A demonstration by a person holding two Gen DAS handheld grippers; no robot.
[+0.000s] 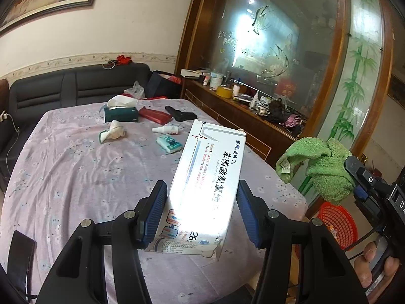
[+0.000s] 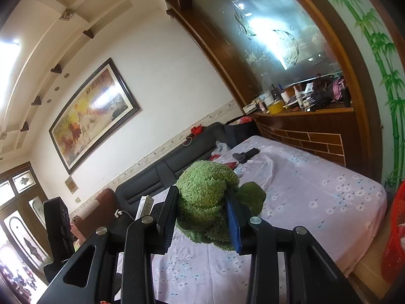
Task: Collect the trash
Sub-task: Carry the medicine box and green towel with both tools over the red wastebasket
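Note:
My left gripper [image 1: 201,209] is shut on a long white medicine box [image 1: 207,177] with blue print and holds it above the purple tablecloth [image 1: 76,172]. My right gripper [image 2: 202,215] is shut on a bunched green towel [image 2: 210,197], held above the table's right edge; the towel also shows in the left wrist view [image 1: 321,167]. A crumpled tissue [image 1: 114,133], a small white bottle [image 1: 167,130] and a teal tissue pack [image 1: 169,144] lie on the cloth farther back.
A red plastic basket [image 1: 339,224] stands on the floor off the table's right edge. A green tissue box [image 1: 121,113], a red pouch [image 1: 154,114] and a black object [image 1: 180,113] lie at the far end. A dark sofa [image 1: 76,86] and a cluttered wooden counter [image 1: 253,106] stand behind.

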